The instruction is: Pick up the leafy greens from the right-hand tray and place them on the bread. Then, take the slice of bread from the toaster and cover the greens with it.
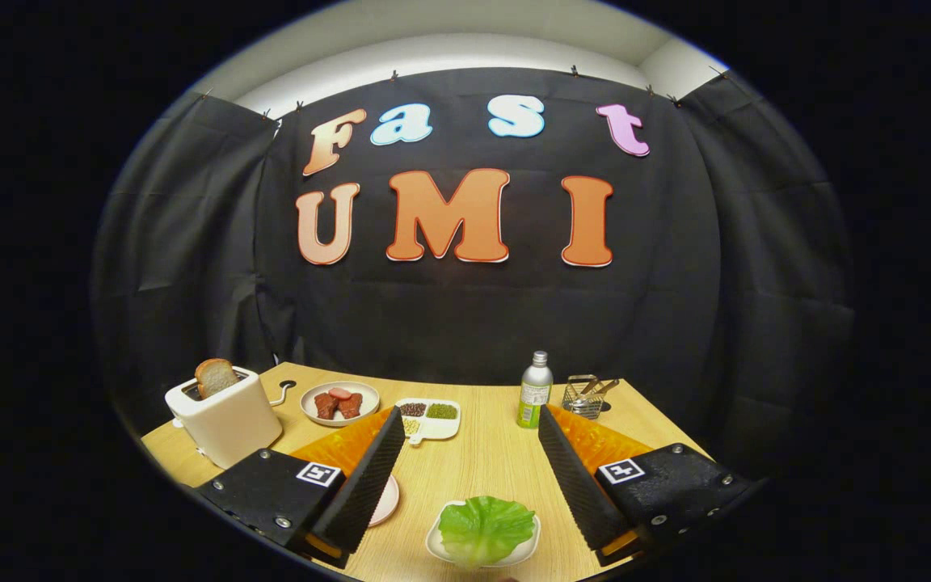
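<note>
Held level over the counter [482, 465], fingers [368, 477] spread wide, released, leafy greens [486, 525] in tray [532, 543] between them.

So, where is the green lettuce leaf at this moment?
In the gripper view, the green lettuce leaf lies on a small white tray on the wooden table, between the open gripper fingers, near their base.

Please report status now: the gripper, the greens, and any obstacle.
Hand-held gripper open, empty. Green leafy lettuce on small white tray, between the fingers. Brown bread slice upright in white toaster. Path clear.
</note>
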